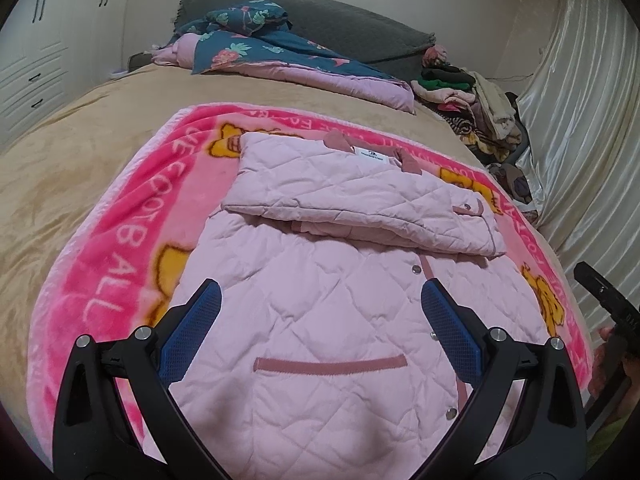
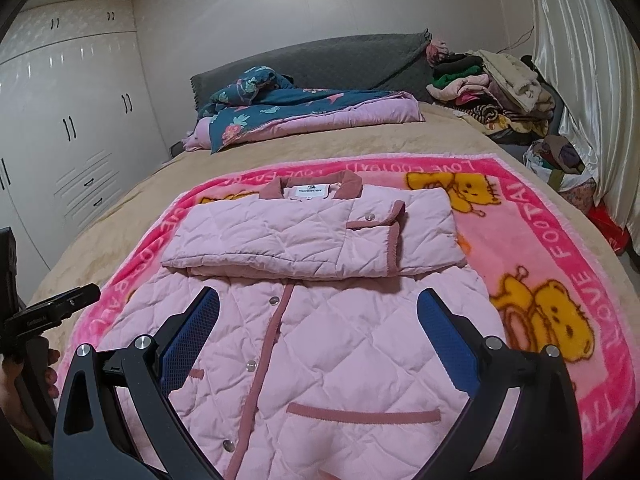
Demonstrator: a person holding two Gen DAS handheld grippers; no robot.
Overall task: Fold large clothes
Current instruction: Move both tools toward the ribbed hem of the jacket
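Note:
A pale pink quilted jacket lies front up on a pink cartoon blanket on the bed. Both sleeves are folded across its chest into a flat band below the collar. My left gripper hovers open over the jacket's lower left half, above a pocket trim. My right gripper hovers open over the lower right half, beside the snap placket. Neither holds any cloth. Each view shows the other gripper's black body at its edge.
A tan sheet covers the bed. A folded blue floral quilt lies near the grey headboard. A heap of clothes sits at the far right corner by the curtain. White wardrobes stand left.

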